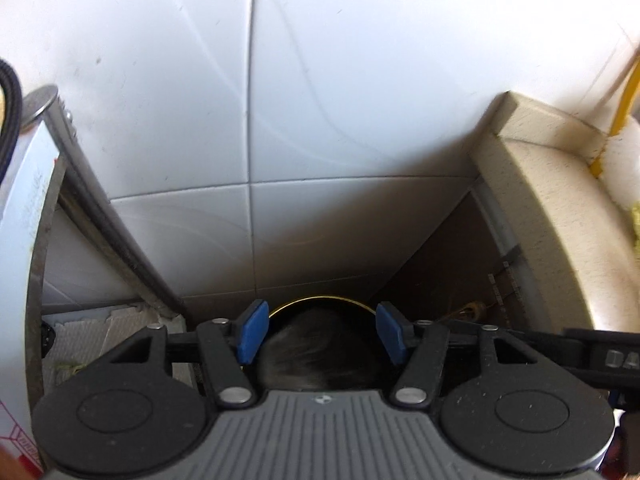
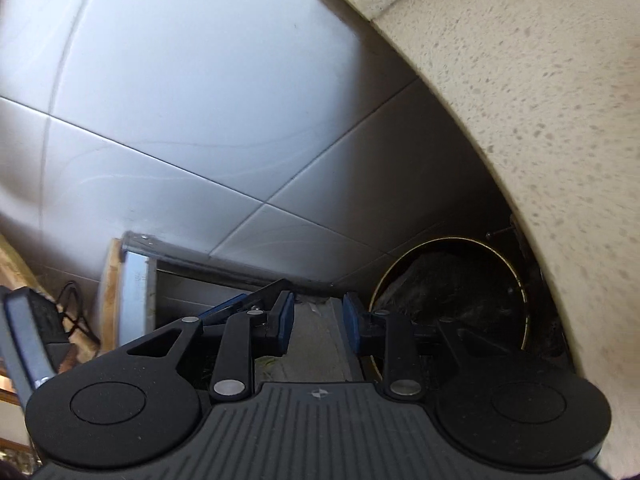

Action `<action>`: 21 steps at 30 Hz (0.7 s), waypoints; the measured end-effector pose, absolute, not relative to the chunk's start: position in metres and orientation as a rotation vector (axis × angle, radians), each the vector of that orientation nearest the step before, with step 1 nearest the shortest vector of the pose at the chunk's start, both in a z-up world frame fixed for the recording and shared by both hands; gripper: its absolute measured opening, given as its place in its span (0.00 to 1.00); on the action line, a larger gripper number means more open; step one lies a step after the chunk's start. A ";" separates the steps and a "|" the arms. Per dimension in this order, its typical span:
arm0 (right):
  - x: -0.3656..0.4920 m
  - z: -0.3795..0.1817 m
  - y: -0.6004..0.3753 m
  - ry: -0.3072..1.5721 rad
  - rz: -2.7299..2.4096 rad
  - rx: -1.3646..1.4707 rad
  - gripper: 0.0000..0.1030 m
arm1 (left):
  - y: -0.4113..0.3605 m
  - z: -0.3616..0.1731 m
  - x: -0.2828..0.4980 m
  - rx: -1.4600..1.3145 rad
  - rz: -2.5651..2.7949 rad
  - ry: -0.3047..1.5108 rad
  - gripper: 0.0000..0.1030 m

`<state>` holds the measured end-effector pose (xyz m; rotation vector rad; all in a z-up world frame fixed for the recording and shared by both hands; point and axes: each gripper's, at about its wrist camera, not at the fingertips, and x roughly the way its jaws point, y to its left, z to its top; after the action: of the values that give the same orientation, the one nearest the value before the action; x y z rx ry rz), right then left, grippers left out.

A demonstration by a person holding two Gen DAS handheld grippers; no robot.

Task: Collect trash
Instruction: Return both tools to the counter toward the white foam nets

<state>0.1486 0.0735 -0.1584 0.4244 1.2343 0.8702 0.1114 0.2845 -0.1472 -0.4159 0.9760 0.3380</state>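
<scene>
White glazed wall tiles [image 1: 320, 100] fill the background of both views, crossed by thin grey grout lines. A speckled cream stone surface [image 1: 560, 208] curves in from the right, its thick edge overhanging a dark recess below. On the left side stands a metal-framed panel [image 1: 80, 184] with a pale face, leaning along the tiled wall; a black cable [image 1: 10, 92] hangs at the far left edge. A yellow handle [image 1: 624, 96] rises beside something white and fluffy on the surface at the right.

The trash bin [image 2: 452, 288] sits low in the recess under the surface's overhang, close against the tiled wall. It is round, dark, with a thin gold rim, and lined with a crumpled black bag [image 1: 316, 352].

The left gripper [image 1: 320, 334] hangs directly over the bin's mouth, its blue-padded jaws spread wide with nothing between them. The right gripper [image 2: 318, 320] is just beside the bin, to its left, jaws likewise parted and empty, a grey strip of floor showing through the gap.
</scene>
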 end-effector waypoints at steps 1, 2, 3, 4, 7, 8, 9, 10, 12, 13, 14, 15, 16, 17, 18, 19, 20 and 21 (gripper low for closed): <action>0.145 -0.152 0.069 1.220 0.873 0.434 0.35 | 0.282 -0.144 0.111 -0.414 0.326 0.970 0.53; 0.142 -0.145 0.063 1.205 0.878 0.442 0.35 | 0.279 -0.139 0.112 -0.410 0.314 0.964 0.53; 0.139 -0.137 0.056 1.185 0.883 0.450 0.35 | 0.276 -0.135 0.113 -0.405 0.299 0.958 0.53; 0.136 -0.129 0.046 1.166 0.884 0.456 0.35 | 0.272 -0.131 0.114 -0.403 0.284 0.949 0.53; 0.125 -0.106 0.023 1.091 0.853 0.446 0.35 | 0.258 -0.114 0.119 -0.402 0.220 0.919 0.54; 0.122 -0.099 0.013 1.065 0.843 0.452 0.35 | 0.251 -0.108 0.122 -0.391 0.199 0.910 0.54; 0.119 -0.092 0.001 1.037 0.834 0.464 0.36 | 0.244 -0.102 0.125 -0.370 0.180 0.904 0.55; 0.116 -0.086 -0.009 1.010 0.825 0.484 0.39 | 0.237 -0.097 0.128 -0.349 0.159 0.899 0.55; 0.111 -0.072 -0.033 0.954 0.798 0.509 0.40 | 0.221 -0.086 0.137 -0.320 0.103 0.880 0.56; 0.108 -0.064 -0.045 0.917 0.778 0.508 0.40 | 0.213 -0.080 0.142 -0.314 0.074 0.870 0.57; 0.105 -0.057 -0.055 0.879 0.753 0.504 0.42 | 0.206 -0.075 0.148 -0.308 0.045 0.859 0.60; 0.102 -0.049 -0.066 0.835 0.720 0.493 0.45 | 0.199 -0.071 0.153 -0.301 0.022 0.849 0.61; 0.100 -0.043 -0.076 0.795 0.690 0.477 0.50 | 0.191 -0.066 0.160 -0.289 -0.003 0.838 0.63; 0.099 -0.038 -0.085 0.759 0.659 0.456 0.54 | 0.183 -0.063 0.166 -0.276 -0.026 0.829 0.64; 0.099 -0.034 -0.095 0.724 0.615 0.432 0.54 | 0.176 -0.060 0.171 -0.266 -0.047 0.823 0.64; 0.099 -0.031 -0.101 0.705 0.575 0.407 0.54 | 0.169 -0.057 0.178 -0.260 -0.075 0.818 0.64; 0.101 -0.030 -0.109 0.696 0.542 0.391 0.54 | 0.162 -0.054 0.184 -0.257 -0.100 0.815 0.65; 0.102 -0.028 -0.118 0.690 0.506 0.382 0.54 | 0.157 -0.052 0.191 -0.254 -0.124 0.812 0.65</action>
<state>0.1020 -0.1177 -0.0279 0.3818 0.6895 0.5060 0.1909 0.1565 -0.0516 -0.2542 0.8118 -0.1236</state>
